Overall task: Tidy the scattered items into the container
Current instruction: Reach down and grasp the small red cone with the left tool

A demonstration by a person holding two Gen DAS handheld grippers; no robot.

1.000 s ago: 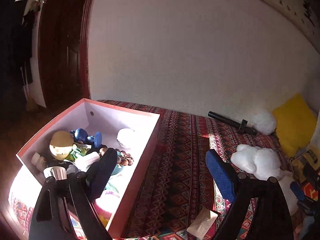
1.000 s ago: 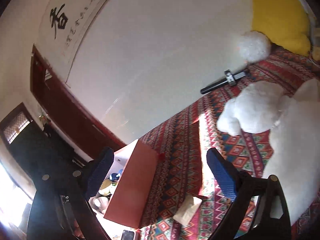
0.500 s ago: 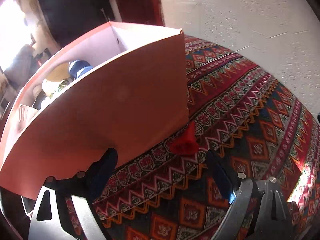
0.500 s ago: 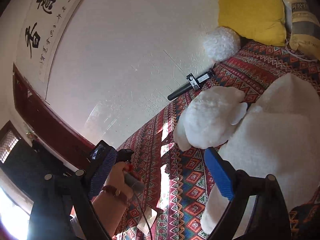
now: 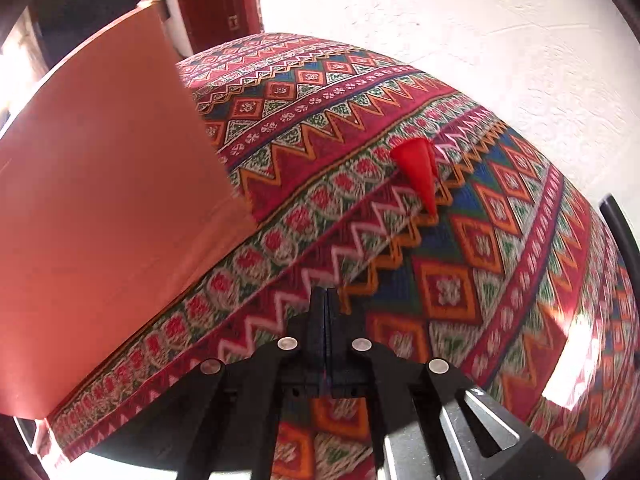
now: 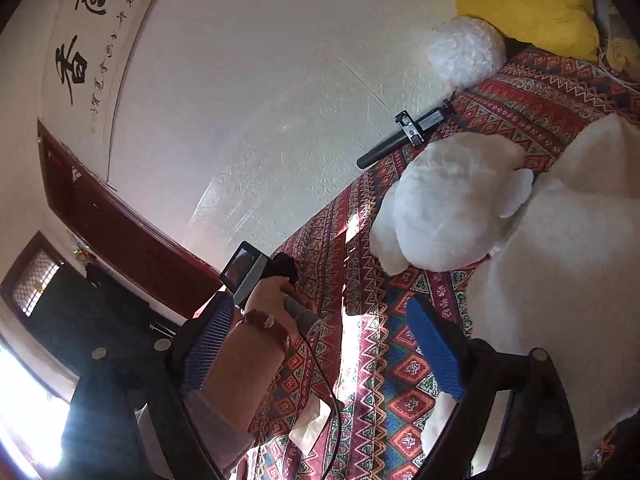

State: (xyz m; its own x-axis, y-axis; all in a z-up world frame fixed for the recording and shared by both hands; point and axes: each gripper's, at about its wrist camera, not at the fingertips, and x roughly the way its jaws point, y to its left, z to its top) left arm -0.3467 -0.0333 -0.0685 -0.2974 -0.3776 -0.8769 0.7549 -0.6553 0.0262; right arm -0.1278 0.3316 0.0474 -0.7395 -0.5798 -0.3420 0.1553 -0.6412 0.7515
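In the left wrist view my left gripper (image 5: 326,300) is shut with nothing between its pads, low over the patterned cloth (image 5: 460,248). A small red cone-shaped piece (image 5: 418,170) lies on the cloth ahead of it, apart from the fingers. The orange box (image 5: 100,184) stands to the left; only its outer wall shows. In the right wrist view my right gripper (image 6: 320,348) is open and empty, near a large white plush toy (image 6: 472,216). The hand holding the left gripper (image 6: 260,308) shows between its fingers.
A black rod-like handle (image 6: 404,138) lies by the wall, next to a white fluffy ball (image 6: 466,52) and a yellow cushion (image 6: 528,0). A folded paper piece (image 6: 312,426) lies on the cloth. The white wall (image 5: 460,32) borders the far side.
My left gripper has shut and moved along past the box's corner, closer to the cloth. The red piece now lies further ahead. The right gripper has shifted slightly toward the plush toy.
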